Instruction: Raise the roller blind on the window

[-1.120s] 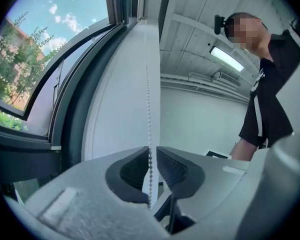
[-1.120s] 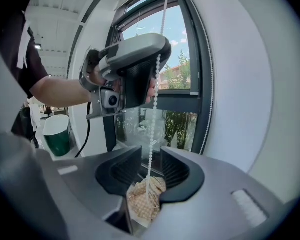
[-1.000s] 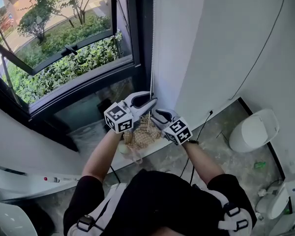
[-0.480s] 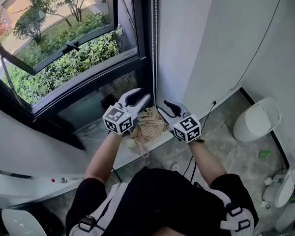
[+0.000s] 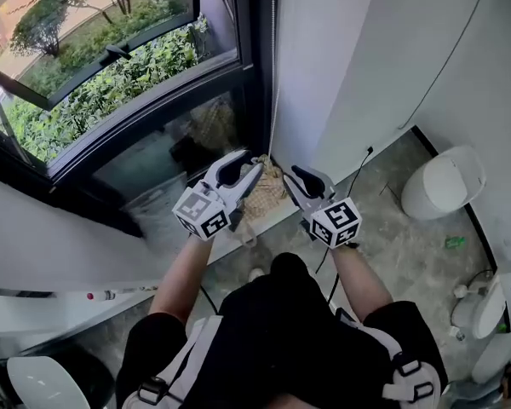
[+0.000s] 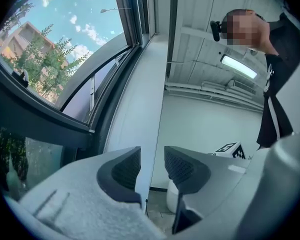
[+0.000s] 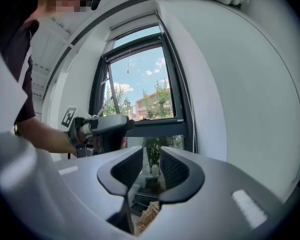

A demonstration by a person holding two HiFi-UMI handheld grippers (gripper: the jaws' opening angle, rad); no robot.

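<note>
Your left gripper [image 5: 249, 165] and right gripper [image 5: 291, 182] are held out low in front of you, side by side but apart, near the foot of the window [image 5: 111, 83]. The left one's fingers [image 6: 124, 170] stand wide, having just been opening. Nothing is between them, and through the gap you see only the edge of the white wall [image 5: 349, 66]. The right one's fingers [image 7: 176, 171] are narrower, having just been closing, with a slim gap left and nothing caught in it.

The blind's bead chain [image 5: 272, 66] hangs straight down the right side of the dark window frame [image 5: 252, 75], between frame and wall. It comes down close by the left gripper's tips, and neither gripper has it pinched. The blind's cloth you cannot make out.

A straw-coloured woven bundle [image 5: 271, 191] lies on the ledge just beyond the fingers. A white bin [image 5: 441, 187] stands on the floor [image 5: 392, 245], well off to your right.
</note>
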